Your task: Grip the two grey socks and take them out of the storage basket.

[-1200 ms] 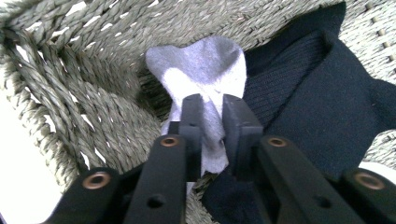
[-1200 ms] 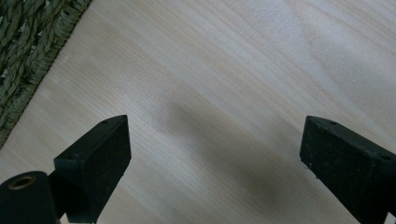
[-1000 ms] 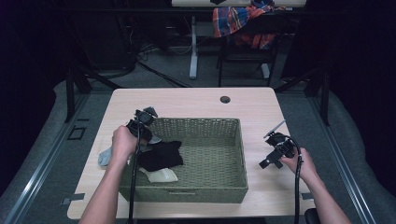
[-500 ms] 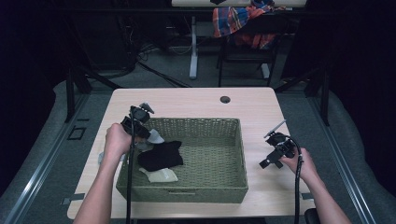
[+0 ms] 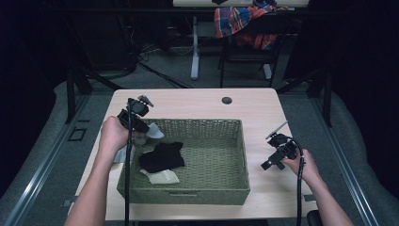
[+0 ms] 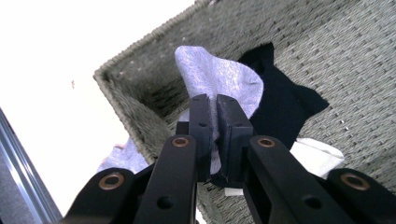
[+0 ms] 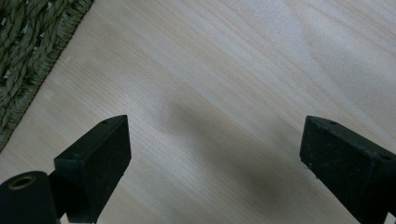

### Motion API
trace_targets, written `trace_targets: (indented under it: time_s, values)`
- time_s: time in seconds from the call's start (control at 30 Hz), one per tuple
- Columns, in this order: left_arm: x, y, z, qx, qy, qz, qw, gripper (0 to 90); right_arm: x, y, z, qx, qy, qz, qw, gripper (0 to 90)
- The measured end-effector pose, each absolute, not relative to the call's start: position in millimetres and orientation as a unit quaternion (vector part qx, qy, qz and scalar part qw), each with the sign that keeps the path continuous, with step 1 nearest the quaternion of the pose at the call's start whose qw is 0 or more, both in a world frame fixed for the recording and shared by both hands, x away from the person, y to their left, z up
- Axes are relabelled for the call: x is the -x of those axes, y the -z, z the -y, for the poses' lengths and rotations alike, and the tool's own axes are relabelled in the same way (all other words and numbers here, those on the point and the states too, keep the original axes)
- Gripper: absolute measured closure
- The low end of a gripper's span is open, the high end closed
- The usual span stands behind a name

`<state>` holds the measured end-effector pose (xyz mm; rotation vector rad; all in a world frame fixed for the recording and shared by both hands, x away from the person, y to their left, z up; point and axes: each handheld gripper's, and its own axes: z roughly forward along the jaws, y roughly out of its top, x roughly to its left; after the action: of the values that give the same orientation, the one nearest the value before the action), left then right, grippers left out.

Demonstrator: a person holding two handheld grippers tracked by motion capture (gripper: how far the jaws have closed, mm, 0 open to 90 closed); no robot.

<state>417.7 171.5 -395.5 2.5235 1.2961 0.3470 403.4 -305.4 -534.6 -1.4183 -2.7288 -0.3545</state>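
Left gripper (image 5: 141, 123) sits above the basket's (image 5: 188, 194) near-left corner, jaws pinched tight on a pale grey sock (image 6: 219, 81); the fabric stands up past the fingertips and trails down over the wicker rim toward the table (image 5: 197, 101). Another bit of the same pale cloth (image 6: 119, 158) shows outside the wall, so part of it likely hangs on the far side of the rim. Inside the basket lie a black sock (image 5: 162, 157) and a cream one (image 5: 161, 176), touching each other. Right gripper (image 7: 212, 154) hovers over bare tabletop right of the basket, jaws wide apart, nothing between them. To do this lift well, I'd judge: keep the pinch firm, go straight up until the trailing end clears the weave, since knit snags easily on wicker. Watch that the black sock isn't dragged along.
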Motion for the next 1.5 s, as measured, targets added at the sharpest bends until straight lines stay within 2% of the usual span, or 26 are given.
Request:
trace_targets:
  time_s: [0.93, 1.5]
  values:
    - [-431.0, 321.8, -178.2, -0.865, -0.166, -0.451, 0.146, 85.4, -402.4, 534.0, 304.2, 0.458, 0.115, 0.881, 0.022, 8.6]
    - [-439.8, 312.6, -227.3, -0.836, -0.17, -0.505, 0.132, 85.4, -402.8, 534.7, 303.8, 0.457, 0.116, 0.882, 0.024, 8.7]
